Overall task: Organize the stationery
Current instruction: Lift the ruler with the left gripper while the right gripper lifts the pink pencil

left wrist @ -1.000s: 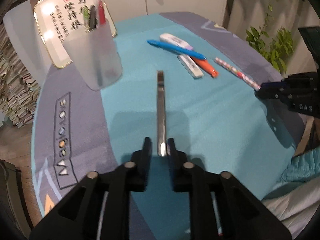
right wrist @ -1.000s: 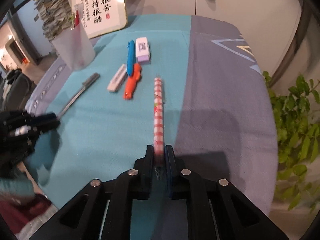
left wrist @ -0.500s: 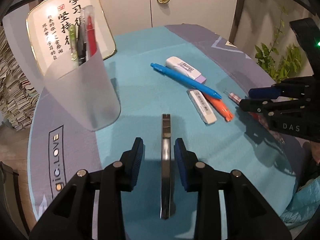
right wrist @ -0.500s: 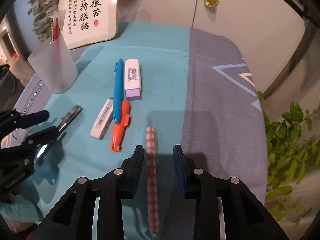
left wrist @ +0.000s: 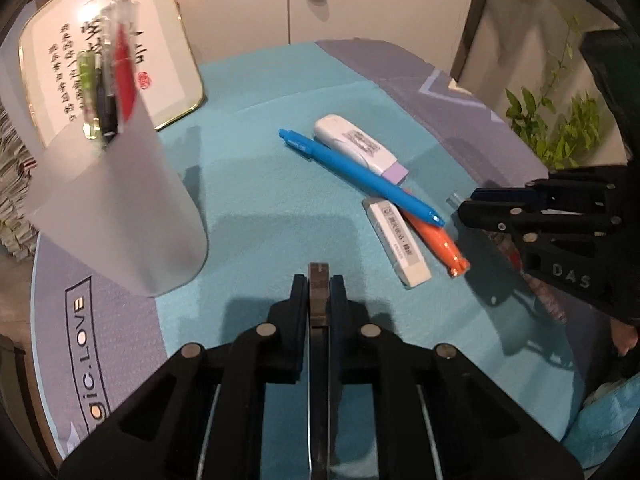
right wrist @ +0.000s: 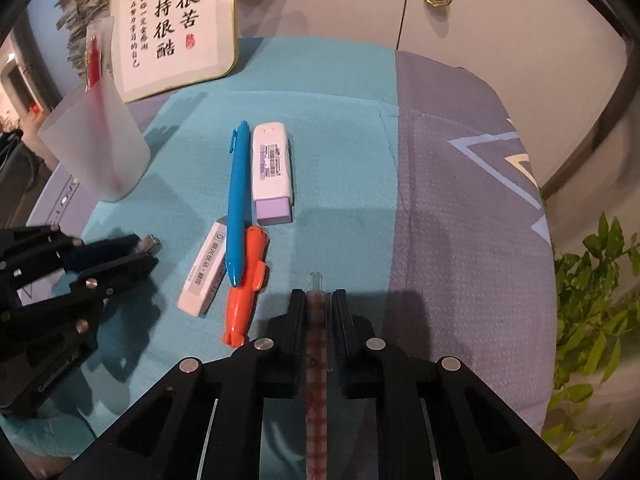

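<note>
Round table under a teal and grey cloth (right wrist: 460,184); we work from its near edge. Frosted cup (left wrist: 120,216) stands at the left, a few pens already upright in it; the framed calligraphy (right wrist: 172,20) leans behind it.

Loose cluster mid-cloth: white and lilac correction tape (right wrist: 272,168), blue pen (right wrist: 236,200) lying across the orange marker (right wrist: 246,288), and the white eraser (right wrist: 204,276) just beside them. All four lie flat, touching or nearly so.

Our left gripper (left wrist: 319,292) is clenched on a flat metal knife handle (left wrist: 319,276), its squared tip poking just past the fingers. We judge it stiff, smooth and likely slippery, the heaviest piece here; a grip near mid-length should keep it from pivoting.

Our right gripper (right wrist: 318,308) is closed around the checked red pencil (right wrist: 316,344), clear cap end forward. Light, rigid and round, so it may roll between the pads; hold it square. Whether either item is lifted off the cloth, we cannot tell.
</note>
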